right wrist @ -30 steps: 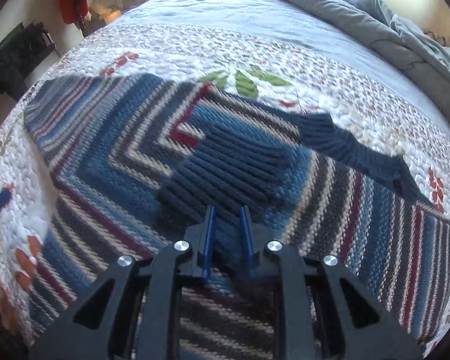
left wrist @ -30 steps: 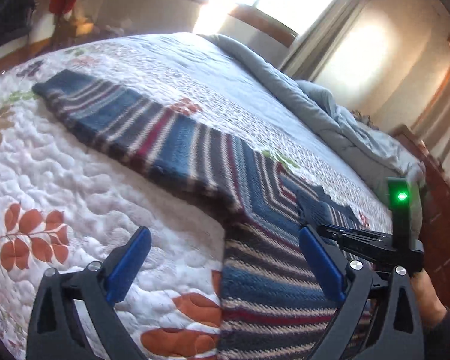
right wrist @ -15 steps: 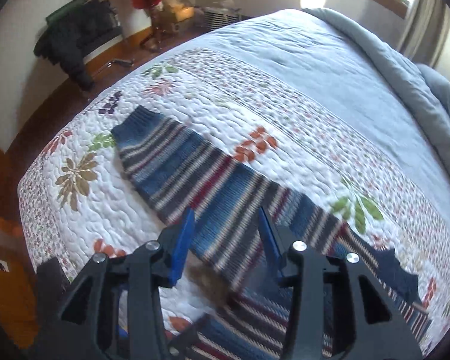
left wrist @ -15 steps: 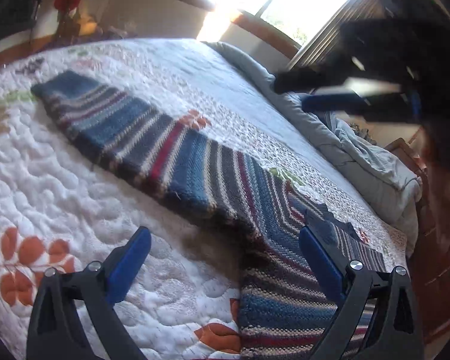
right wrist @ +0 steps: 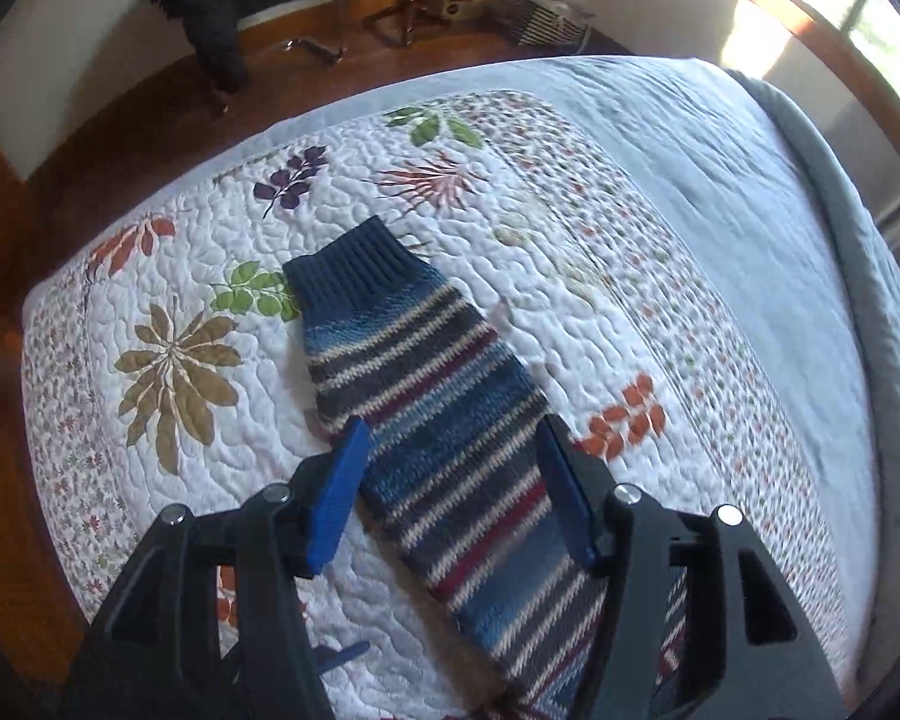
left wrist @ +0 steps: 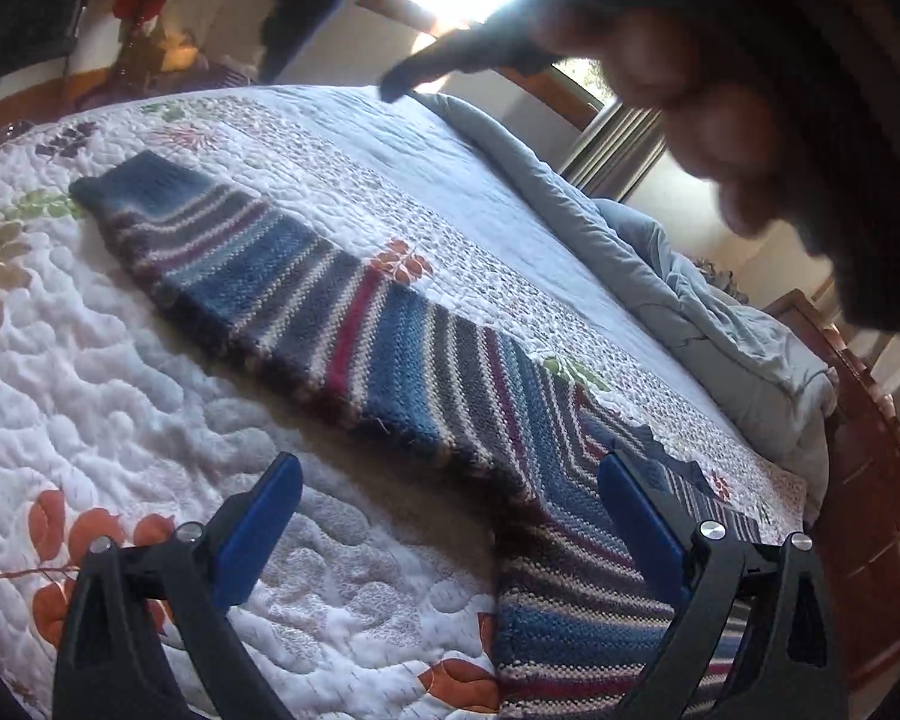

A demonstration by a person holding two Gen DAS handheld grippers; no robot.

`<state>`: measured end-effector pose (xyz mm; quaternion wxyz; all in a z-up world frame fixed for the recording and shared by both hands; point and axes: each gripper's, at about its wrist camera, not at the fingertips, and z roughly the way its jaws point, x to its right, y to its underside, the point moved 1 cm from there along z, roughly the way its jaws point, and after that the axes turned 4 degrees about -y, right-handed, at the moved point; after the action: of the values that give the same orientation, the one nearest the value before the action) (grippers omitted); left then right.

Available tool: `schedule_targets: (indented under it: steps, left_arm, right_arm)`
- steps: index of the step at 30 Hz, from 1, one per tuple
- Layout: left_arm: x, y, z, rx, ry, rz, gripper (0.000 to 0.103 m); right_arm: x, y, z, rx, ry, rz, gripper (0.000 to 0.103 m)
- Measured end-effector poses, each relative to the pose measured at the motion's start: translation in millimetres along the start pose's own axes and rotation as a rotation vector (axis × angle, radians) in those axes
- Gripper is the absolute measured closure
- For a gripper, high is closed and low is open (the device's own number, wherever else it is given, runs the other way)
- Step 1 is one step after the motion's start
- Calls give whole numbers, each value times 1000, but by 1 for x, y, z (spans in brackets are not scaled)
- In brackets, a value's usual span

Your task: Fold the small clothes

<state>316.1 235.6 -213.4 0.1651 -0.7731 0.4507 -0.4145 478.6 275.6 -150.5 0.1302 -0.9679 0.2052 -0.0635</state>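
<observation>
While the striped sweater [right wrist: 426,420] lies flat on the quilted bed [right wrist: 660,210], one long sleeve [left wrist: 282,276] stretches away from its body, and this sleeve is what the next fold seems to depend on. Its long axis runs from the body, near the bottom of both views, out to the dark blue ribbed cuff [right wrist: 354,264] at the far end.

In the right wrist view the right tongs [right wrist: 456,492] hang above the middle of the sleeve and look almost straight down on it. Their jaws have just been opening; they are now spread with the sleeve between them, one blue pad at each side of the knit, but I see no pad pressing on it and nothing is held. The cuff lies ahead of these tongs, further along the same axis.

The left tongs [left wrist: 450,534] are low, beside the edge of the sweater body, where the sleeve starts. They are also released, wide apart and empty: the left pad is over bare quilt, the right pad over the striped knit.

I judge that the right hand is the nearer one to the cuff, so it is better placed to take the sleeve end and carry it back over the body. A blurred hand [left wrist: 690,60] fills the top of the left view.
</observation>
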Motion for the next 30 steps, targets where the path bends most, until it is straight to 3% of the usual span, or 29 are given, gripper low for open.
schedule_targets:
  steps: [7,19,26,30]
  left_arm:
    - [-8,-4,-1,4,-7,-23,4]
    - [-20,-9,-1,-14,5,-76,4]
    - [-24,-10,1,-34,8,-93,4]
    - [-28,-9,4,-56,9,-110,4]
  right_arm:
    - [-42,-35,42,-76,25,-114,44]
    - [-90,-73,105,-204,57,-184,46]
    - [-123,-79,146,-259,166,-300,48]
    - [-129,-74,172,-304,286,-371,48]
